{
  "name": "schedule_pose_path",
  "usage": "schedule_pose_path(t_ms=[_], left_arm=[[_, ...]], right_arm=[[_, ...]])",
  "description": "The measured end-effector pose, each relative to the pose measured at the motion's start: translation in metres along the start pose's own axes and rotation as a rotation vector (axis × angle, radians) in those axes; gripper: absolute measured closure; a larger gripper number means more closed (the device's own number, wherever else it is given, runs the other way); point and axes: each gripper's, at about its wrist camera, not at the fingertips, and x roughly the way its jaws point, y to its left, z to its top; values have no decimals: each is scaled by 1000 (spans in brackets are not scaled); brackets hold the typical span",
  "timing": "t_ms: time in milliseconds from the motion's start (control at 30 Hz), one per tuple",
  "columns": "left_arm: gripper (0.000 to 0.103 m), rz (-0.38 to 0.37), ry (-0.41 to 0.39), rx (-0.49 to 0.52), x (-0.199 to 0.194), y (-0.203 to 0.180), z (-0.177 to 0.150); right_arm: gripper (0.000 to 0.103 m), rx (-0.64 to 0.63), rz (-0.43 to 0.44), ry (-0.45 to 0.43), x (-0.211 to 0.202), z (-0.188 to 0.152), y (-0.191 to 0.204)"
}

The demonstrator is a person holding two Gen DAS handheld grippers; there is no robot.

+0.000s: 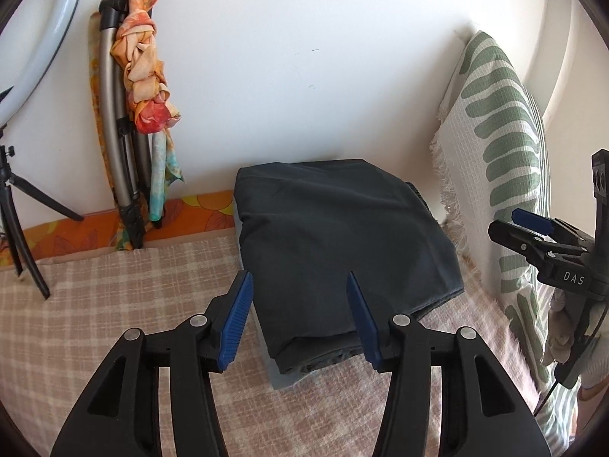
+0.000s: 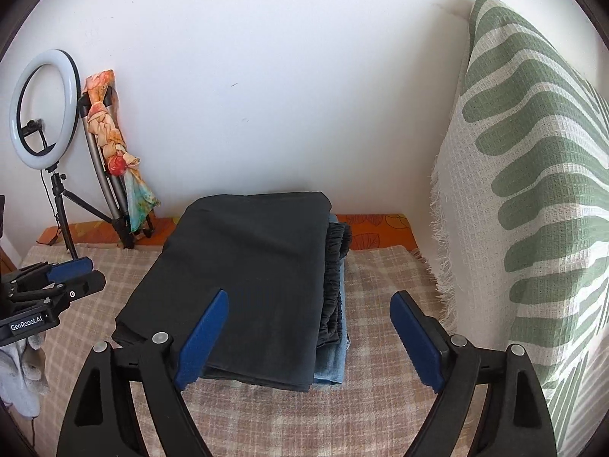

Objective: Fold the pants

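Dark grey pants (image 1: 335,236) lie folded in a neat rectangle on the checked bedspread, on top of folded blue jeans (image 2: 335,358); they also show in the right wrist view (image 2: 247,274). My left gripper (image 1: 300,297) is open and empty, its blue pads just above the near edge of the pile. My right gripper (image 2: 308,323) is open and empty above the pile's near right corner. The right gripper also shows at the right edge of the left wrist view (image 1: 533,224), and the left gripper at the left edge of the right wrist view (image 2: 72,270).
A checked beige bedspread (image 1: 114,297) covers the bed. A green-and-white leaf pillow (image 2: 533,190) stands at the right. A ring light on a tripod (image 2: 42,110) and a folded stand wrapped in a floral scarf (image 1: 141,76) lean against the white wall at the left.
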Motion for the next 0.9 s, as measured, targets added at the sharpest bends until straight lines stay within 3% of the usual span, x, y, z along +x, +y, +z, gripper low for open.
schedule_pose_path(t_ms=[167, 333, 633, 900], left_arm=[[44, -9, -9, -4, -36, -12, -20], [38, -10, -16, 14, -73, -20, -48], [33, -26, -50, 29, -133, -33, -98], [25, -25, -134, 60, -195, -44, -142]], right_arm=[[1, 14, 9, -56, -47, -20, 16], [0, 44, 21, -72, -84, -47, 28], [0, -8, -45, -122, -156, -96, 65], [0, -5, -45, -195, -221, -139, 101]])
